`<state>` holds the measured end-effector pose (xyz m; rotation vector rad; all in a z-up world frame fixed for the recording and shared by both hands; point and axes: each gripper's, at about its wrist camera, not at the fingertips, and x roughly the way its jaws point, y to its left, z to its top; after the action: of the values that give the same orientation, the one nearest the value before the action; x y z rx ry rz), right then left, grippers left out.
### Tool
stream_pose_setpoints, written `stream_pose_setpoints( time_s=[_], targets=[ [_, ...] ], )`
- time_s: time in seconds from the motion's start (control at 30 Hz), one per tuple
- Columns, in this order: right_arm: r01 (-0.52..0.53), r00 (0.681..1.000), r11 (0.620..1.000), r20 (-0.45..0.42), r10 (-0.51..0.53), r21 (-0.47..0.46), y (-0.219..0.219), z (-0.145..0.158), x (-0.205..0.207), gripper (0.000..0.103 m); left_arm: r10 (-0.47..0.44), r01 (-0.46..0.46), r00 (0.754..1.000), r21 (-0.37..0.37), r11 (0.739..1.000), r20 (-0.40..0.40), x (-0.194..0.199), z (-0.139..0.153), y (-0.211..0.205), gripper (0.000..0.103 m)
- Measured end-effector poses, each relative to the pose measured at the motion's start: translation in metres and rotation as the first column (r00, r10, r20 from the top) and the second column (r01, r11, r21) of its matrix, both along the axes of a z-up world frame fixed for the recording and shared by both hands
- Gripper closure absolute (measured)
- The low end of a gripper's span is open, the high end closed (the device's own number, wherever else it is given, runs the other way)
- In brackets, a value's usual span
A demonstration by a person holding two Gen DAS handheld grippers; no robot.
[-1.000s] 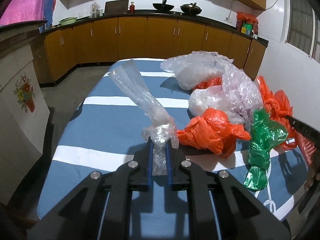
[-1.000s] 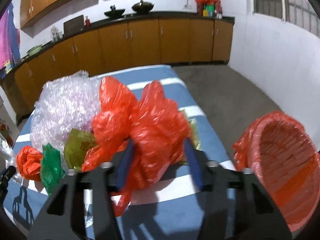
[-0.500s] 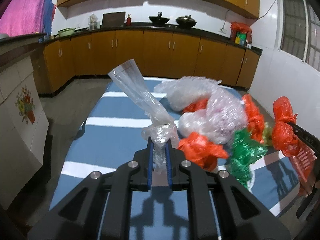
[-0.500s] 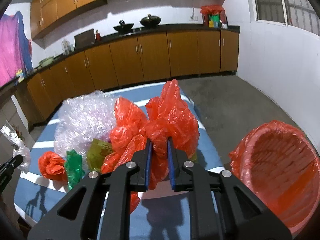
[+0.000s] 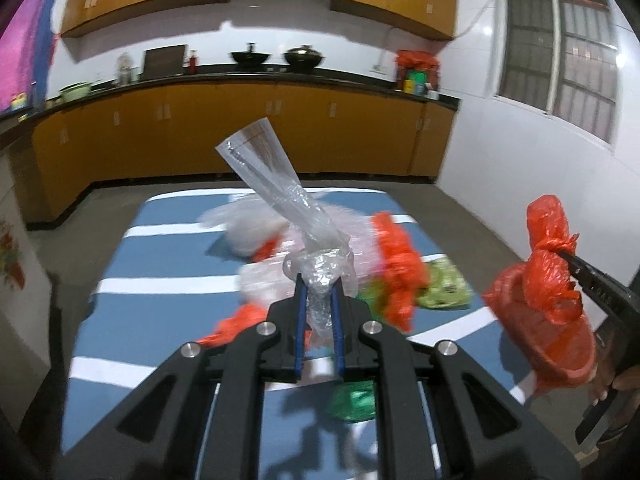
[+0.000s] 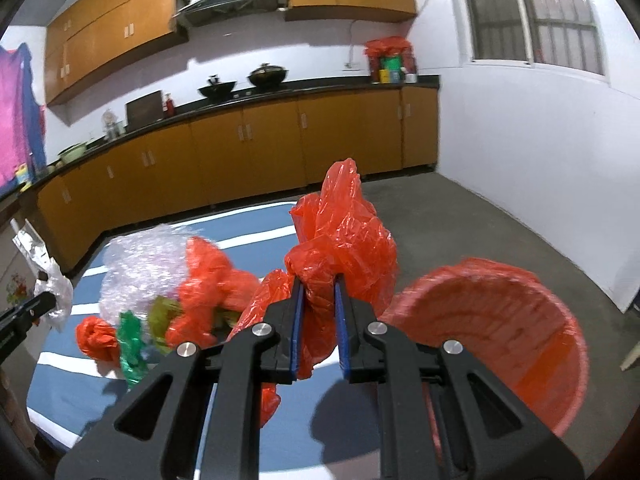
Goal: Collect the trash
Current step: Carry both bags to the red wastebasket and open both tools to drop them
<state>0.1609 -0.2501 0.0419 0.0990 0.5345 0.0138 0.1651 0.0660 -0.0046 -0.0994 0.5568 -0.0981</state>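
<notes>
The left tongs (image 5: 318,302) pinch a clear bag (image 5: 280,196), holding it up above the striped tabletop (image 5: 160,280). The right tongs (image 6: 318,312) clamp a red bag (image 6: 344,240), lifted off the tabletop just beside the red bin (image 6: 500,320). On the tabletop lie bubble wrap (image 6: 140,264), more red bags (image 6: 98,340), and a green bag (image 6: 132,344), heaped together.

A crumpled clear plastic bag (image 5: 288,216) stands upright, pinched at its knotted base; a red plastic bag (image 6: 344,248) hangs above the rim of the red-lined bin (image 6: 500,328). Bubble wrap (image 6: 140,264), red, green (image 6: 130,340) and yellow-green scraps crowd the striped surface's (image 6: 256,224) right edge.
</notes>
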Motion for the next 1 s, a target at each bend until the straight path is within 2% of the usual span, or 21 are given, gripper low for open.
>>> stream_pose_setpoints(
  time_s=[0.2, 0.33, 0.67, 1.0],
  targets=[
    [0.102, 0.995, 0.995, -0.011, -0.102, -0.017, -0.040, -0.001, -0.018, 0.088, -0.131, 0.131, 0.991, -0.031, 0.991, 0.000, 0.014, 0.007, -0.057, 0.091],
    [0.174, 0.985, 0.985, -0.016, -0.174, -0.010, -0.067, -0.003, -0.028, 0.088, -0.223, 0.222, 0.975, -0.051, 0.974, -0.008, 0.025, 0.006, -0.097, 0.091],
    [0.286, 0.958, 0.958, -0.033, -0.285, 0.002, -0.115, -0.010, -0.042, 0.088, -0.422, 0.419, 0.906, -0.069, 0.905, -0.031, 0.047, -0.003, -0.194, 0.091],
    [0.333, 0.942, 0.942, -0.052, -0.331, 0.037, -0.140, -0.018, -0.040, 0.088, -0.520, 0.514, 0.851, -0.083, 0.854, -0.074, 0.060, -0.020, -0.253, 0.090]
  ],
)
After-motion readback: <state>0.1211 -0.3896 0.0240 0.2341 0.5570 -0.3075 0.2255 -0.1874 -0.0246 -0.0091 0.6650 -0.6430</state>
